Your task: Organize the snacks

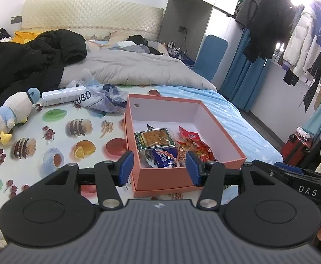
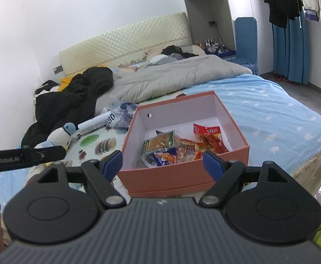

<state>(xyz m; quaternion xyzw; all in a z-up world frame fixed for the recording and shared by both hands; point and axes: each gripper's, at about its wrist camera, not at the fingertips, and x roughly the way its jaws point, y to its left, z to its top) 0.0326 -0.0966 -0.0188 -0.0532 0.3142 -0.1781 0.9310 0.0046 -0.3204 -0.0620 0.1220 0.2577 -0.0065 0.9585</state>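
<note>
The left gripper (image 1: 159, 168) has its blue-padded fingers spread about halfway, with nothing between the pads; they frame the near left corner of the orange box (image 1: 215, 132) without clearly touching it. The right gripper (image 2: 162, 165) stands wider still, its jaws parted and empty, held in front of the same box's near wall (image 2: 182, 176). Part of the right tool shows at the right edge of the left wrist view, and part of the left tool at the left edge of the right wrist view, so the two sit side by side.

Inside the box lie the snacks: a green-edged packet (image 1: 154, 139) on top toward the left, a red packet (image 1: 193, 142) beside it toward the right, and a blue-and-white packet (image 1: 163, 159) nearest the front wall. All sit at the near end of the box; the far end is bare white floor.

The box rests on a food-print mat (image 1: 50, 145) spread over the bed (image 1: 237, 118). Left of the box lie a crumpled plastic bag (image 1: 107, 98), a white cylinder (image 1: 63, 95) and a plush duck (image 1: 10, 114).
</note>
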